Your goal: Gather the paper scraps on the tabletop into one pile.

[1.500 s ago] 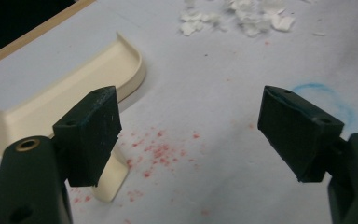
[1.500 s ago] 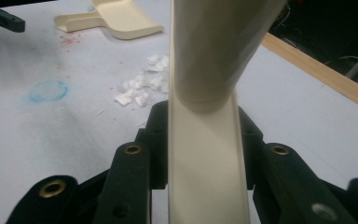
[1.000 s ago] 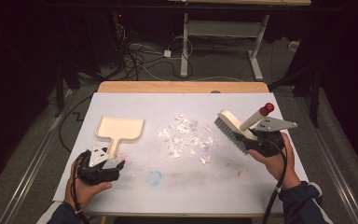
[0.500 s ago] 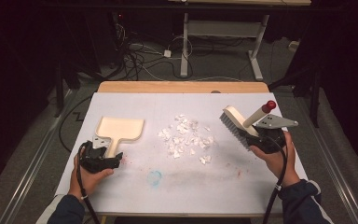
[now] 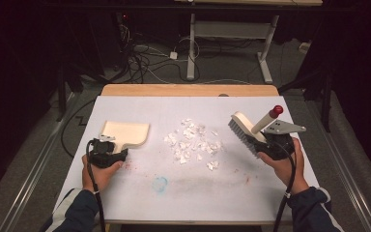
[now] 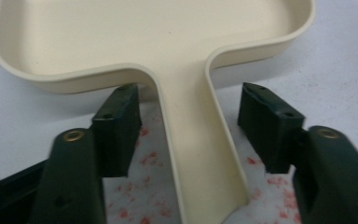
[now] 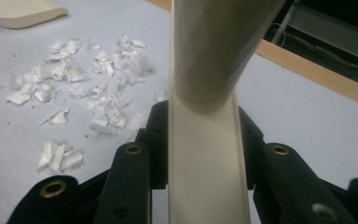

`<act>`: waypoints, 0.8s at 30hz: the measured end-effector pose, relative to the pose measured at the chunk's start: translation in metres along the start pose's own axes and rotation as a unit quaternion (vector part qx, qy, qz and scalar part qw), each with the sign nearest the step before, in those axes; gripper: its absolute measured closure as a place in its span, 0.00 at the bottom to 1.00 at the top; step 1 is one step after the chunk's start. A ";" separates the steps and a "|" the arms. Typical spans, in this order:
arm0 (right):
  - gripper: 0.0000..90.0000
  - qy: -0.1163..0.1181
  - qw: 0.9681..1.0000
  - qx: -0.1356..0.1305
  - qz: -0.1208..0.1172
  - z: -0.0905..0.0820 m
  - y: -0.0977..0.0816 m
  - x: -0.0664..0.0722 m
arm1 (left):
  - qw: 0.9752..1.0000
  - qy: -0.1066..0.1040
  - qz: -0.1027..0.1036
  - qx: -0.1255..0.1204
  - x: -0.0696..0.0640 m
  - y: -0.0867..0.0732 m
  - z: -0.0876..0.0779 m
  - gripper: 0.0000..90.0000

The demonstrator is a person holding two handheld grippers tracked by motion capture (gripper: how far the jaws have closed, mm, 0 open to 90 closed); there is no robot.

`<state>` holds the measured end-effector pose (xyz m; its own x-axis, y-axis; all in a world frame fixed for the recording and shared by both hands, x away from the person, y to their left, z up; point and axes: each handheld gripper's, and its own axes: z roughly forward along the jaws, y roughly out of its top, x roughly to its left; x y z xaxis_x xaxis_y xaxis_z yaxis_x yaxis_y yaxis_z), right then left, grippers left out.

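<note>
A cream dustpan lies flat on the left of the white table, its handle pointing at me. My left gripper straddles that handle. Its jaws have just been closing, and a narrow gap still shows on each side between pads and handle. On the right, my right gripper is shut on the cream handle of a hand brush with a red tip, held above the table with the bristles facing left and down. Torn white paper scraps lie between pan and brush.
The table top carries faint red specks and a blue smudge near the front. A wooden strip runs along the far edge. Beyond it the floor is dark, with cables and a desk frame.
My left hand has slid forward to the dustpan, and its jaws now sit either side of the handle, much narrower than before. The right hand and brush have barely moved.
</note>
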<state>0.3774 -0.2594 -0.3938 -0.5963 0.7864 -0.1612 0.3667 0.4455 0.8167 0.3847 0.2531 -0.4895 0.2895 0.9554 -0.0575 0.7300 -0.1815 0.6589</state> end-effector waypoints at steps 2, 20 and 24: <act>0.75 -0.002 1.000 -0.001 0.001 0.000 0.000 0.000 | 1.000 -0.002 0.001 0.000 0.000 0.001 0.000 0.57; 0.75 0.006 1.000 0.009 0.000 0.009 -0.002 0.002 | 0.999 -0.020 0.023 0.025 0.008 0.012 -0.013 0.71; 0.75 0.004 1.000 0.011 -0.003 0.017 -0.001 0.002 | 0.996 -0.015 0.072 0.043 0.006 0.014 -0.027 0.71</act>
<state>0.3880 -0.2505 -0.4045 -0.6037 0.7807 -0.1613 0.3796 0.4595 0.8030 0.3803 0.2622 -0.4602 0.4129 0.9107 0.0100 0.7298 -0.3374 0.5946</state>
